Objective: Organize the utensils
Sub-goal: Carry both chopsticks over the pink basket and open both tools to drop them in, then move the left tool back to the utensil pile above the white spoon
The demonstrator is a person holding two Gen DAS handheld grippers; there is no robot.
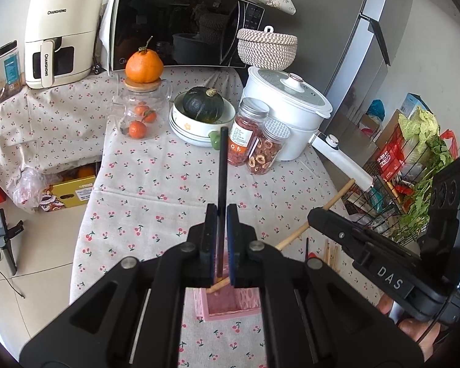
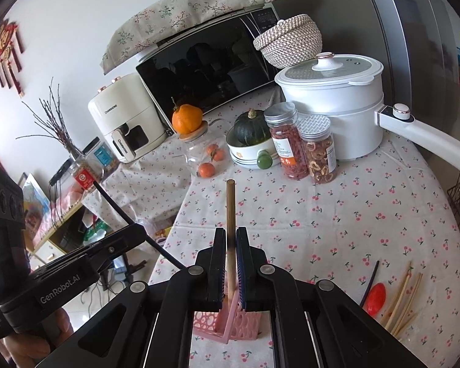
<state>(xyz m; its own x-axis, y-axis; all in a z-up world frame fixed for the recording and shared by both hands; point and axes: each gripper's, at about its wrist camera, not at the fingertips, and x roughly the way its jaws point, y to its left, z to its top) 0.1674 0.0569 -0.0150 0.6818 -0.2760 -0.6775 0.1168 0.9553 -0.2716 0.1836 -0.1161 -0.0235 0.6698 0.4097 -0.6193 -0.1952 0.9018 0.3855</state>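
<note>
Reference landmark: the pink holder (image 2: 227, 322), a perforated divided caddy standing on the cherry-print tablecloth (image 2: 337, 214) at the near table edge.

1. Directly above the pink holder, the left gripper (image 1: 222, 214) is clamped on a black chopstick (image 1: 222, 165). The stick's lower end runs down between the pads toward the holder; whether it has entered a compartment cannot be told.
2. Also above the holder, the right gripper (image 2: 230, 239) is clamped on a wooden chopstick (image 2: 230, 208). Its lower end appears to reach into the holder beside the central divider.
3. To the right of the holder, loose on the cloth, lie a bundle of wooden chopsticks (image 2: 403, 300), a red spoon (image 2: 375, 296) and one dark stick just beside it.
4. Far behind the holder stand two jars (image 2: 303, 150), a bowl with a squash (image 2: 248, 150) and a white pot (image 2: 337, 104).

Progress assessment: the task appears to be at an early stage. Two sticks are in hand at the holder, neither yet released. No other utensil is visible inside the holder, though the grippers hide most of it. The loose group on the right remains to be sorted.
</note>
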